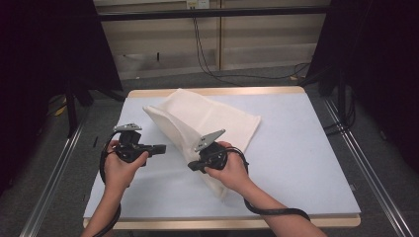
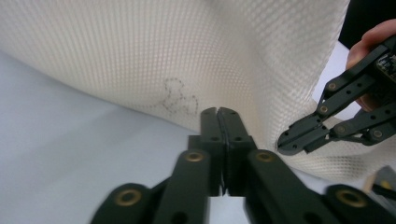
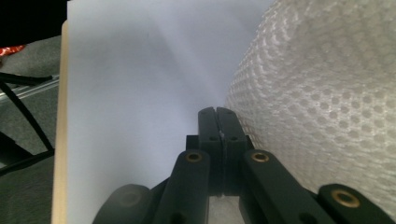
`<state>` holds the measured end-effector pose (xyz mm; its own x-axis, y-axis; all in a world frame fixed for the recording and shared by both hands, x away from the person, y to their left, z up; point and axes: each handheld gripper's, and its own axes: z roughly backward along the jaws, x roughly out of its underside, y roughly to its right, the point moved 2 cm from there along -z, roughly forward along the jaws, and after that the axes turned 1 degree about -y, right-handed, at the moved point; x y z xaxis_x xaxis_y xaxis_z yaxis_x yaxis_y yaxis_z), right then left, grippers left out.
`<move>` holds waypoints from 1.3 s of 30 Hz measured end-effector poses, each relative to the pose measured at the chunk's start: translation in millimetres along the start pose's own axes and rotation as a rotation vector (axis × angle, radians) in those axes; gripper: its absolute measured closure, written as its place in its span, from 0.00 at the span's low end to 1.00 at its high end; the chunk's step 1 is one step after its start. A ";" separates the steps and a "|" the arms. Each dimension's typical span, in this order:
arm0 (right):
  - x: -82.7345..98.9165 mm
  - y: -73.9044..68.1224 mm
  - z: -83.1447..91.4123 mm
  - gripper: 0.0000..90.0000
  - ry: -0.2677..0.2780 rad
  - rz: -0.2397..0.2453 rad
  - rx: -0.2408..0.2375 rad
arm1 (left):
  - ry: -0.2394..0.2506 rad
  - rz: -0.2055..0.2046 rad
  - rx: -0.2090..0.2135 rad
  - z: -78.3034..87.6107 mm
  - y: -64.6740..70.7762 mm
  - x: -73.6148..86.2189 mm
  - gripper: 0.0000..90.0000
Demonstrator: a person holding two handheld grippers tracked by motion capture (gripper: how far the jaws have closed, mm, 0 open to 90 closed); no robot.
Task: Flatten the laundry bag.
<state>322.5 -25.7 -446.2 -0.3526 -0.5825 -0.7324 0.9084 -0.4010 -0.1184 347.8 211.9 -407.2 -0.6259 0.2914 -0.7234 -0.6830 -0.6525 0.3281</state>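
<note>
Cloth: a cream waffle-weave cloth [image 1: 207,123] lies folded on the bench, running aslant from the far left toward the near middle, its near end under the right hand.
Position on bench: mostly left of centre on the pale blue bench [image 1: 306,163], near the far edge, with bare surface all round the right side.
Texture: the left gripper view shows a fine grid weave [image 2: 140,51] with a small stitched outline motif [image 2: 177,97] near the lower fold.
Handling, as I judge it: light, soft and limp; it will sag and drape when lifted, not slippery thanks to the weave, and not fragile.
Where to take hold: best at a corner or along a free edge, pinching one layer only if it is to be unfolded; a grip in the middle would only bunch it.
Left hand-held gripper [image 1: 160,148]: jaws clenched with nothing between them, tips pointing toward the cloth's near-left edge, just beside it, held level above the bench.
Right hand-held gripper [image 1: 191,167]: jaws clenched; whether a thin bit of fabric is nipped between them I cannot tell; it rests at the cloth's edge, pointing leftward toward the other gripper.
Hands: the left hand [image 1: 118,168] and right hand [image 1: 232,170] wrap their grippers from below, forearms coming in from the near edge, the two tips near each other.
</note>
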 end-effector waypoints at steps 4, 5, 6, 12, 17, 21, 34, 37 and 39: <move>1.6 -2.5 -7.9 1.00 0.016 -0.021 -0.011 | 0.025 0.004 0.054 -8.0 7.4 -1.5 0.65; 1.4 -3.6 -9.9 1.00 0.018 -0.022 -0.017 | 0.024 0.000 0.048 -9.9 9.2 -1.6 0.61; 1.1 -4.5 -11.1 1.00 0.020 -0.018 -0.015 | 0.020 0.001 0.061 -11.6 10.7 -1.8 0.61; -1.9 -2.7 -14.2 1.00 0.026 -0.027 0.001 | -0.008 -0.029 0.094 -14.2 13.4 -0.2 0.50; -3.9 -5.5 -18.7 1.00 0.030 -0.028 -0.007 | 0.021 -0.047 0.099 -16.5 20.6 -3.4 0.37; -7.6 -14.1 -23.9 1.00 0.030 0.015 -0.029 | 0.006 0.001 0.076 -17.5 20.4 -2.4 0.60; -9.1 -4.6 13.8 0.83 0.089 -0.025 -0.051 | -0.060 0.059 0.008 -12.7 10.5 10.7 0.96; -5.1 7.8 28.4 0.77 0.108 -0.053 -0.047 | -0.069 0.061 -0.014 -11.3 7.2 14.1 0.96; -1.0 16.4 38.1 0.71 0.124 -0.067 -0.036 | -0.075 0.067 -0.024 -9.8 5.1 16.8 0.96</move>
<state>329.2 -58.6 -422.0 -0.3841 -0.4628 -0.7989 0.8921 -0.4090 -0.1920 337.6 206.6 -423.6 -0.6965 0.2975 -0.6530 -0.6303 -0.6885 0.3586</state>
